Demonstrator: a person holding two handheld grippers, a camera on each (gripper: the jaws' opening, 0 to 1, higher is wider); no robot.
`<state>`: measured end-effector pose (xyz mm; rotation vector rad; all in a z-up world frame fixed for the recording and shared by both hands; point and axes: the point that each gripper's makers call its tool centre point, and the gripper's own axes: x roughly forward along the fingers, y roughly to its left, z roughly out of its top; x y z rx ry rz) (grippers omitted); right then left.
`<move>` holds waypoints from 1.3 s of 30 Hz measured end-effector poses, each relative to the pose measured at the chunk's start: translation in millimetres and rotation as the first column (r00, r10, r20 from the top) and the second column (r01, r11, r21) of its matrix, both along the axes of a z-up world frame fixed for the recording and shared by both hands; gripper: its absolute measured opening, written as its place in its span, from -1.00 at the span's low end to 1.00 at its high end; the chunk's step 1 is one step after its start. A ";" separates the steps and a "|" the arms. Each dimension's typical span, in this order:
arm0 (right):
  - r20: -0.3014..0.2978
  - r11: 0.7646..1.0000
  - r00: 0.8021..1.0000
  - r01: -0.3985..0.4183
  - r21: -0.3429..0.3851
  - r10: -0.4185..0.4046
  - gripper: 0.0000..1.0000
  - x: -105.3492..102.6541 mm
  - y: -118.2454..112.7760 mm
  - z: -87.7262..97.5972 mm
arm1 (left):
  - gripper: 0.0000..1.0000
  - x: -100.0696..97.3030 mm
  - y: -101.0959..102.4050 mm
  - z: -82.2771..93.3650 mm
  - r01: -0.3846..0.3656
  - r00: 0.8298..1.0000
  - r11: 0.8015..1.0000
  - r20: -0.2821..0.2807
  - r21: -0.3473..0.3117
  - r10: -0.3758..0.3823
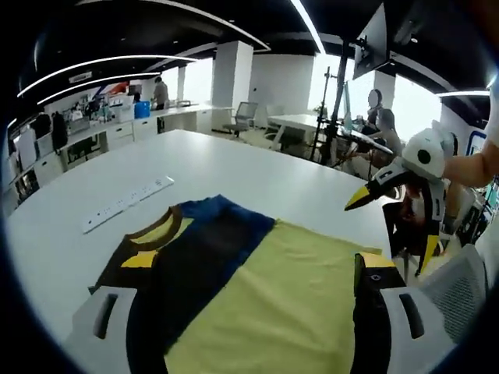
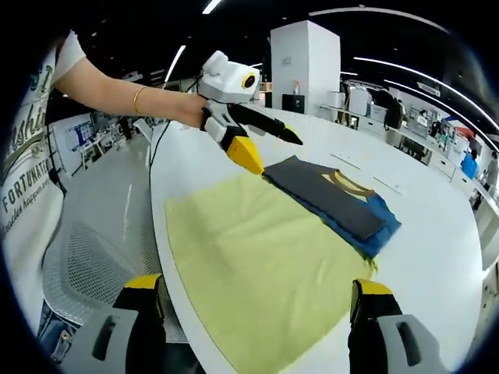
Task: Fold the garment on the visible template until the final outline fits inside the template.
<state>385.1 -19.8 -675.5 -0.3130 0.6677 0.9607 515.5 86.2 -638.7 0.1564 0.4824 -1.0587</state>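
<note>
Looking along the left claw (image 1: 243,312), its two jaws stand wide apart at the bottom of the left gripper view, holding nothing, with the cloth spread between and beyond them. The right claw (image 2: 256,327) is likewise spread open and empty in the right gripper view, its jaws either side of the near end of the yellow template (image 2: 257,265).

The template lies flat on the white desk (image 1: 234,167), running close along the desk's side edge where a mesh chair (image 2: 86,265) stands. The garment (image 2: 337,196), dark with blue trim and a yellow collar band, lies folded at the template's far end, overlapping its edge and reaching past it onto bare desk.

In the right gripper view the left claw (image 2: 263,144) hovers above the corner where garment and template meet, jaws parted, not touching the cloth. A white power strip (image 1: 129,204) lies well apart from the garment. Beyond the cloth the desk surface is wide and bare.
</note>
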 end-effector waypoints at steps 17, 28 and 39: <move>-0.033 0.999 0.999 -0.020 -0.051 0.018 0.95 -16.3 -8.7 -15.1 | 0.95 -87.3 64.3 -24.6 -0.006 1.000 0.997 -0.003 0.080 0.006; -0.048 0.998 0.999 -0.019 -0.051 0.017 0.89 -25.0 -12.9 -27.0 | 0.81 -127.0 84.9 -47.6 0.038 0.999 0.991 -0.038 0.127 -0.034; -0.062 0.997 0.998 -0.036 -0.075 0.032 0.71 -34.2 -19.2 -43.6 | 0.56 -148.5 107.5 -77.6 0.035 0.997 0.979 -0.074 0.202 -0.021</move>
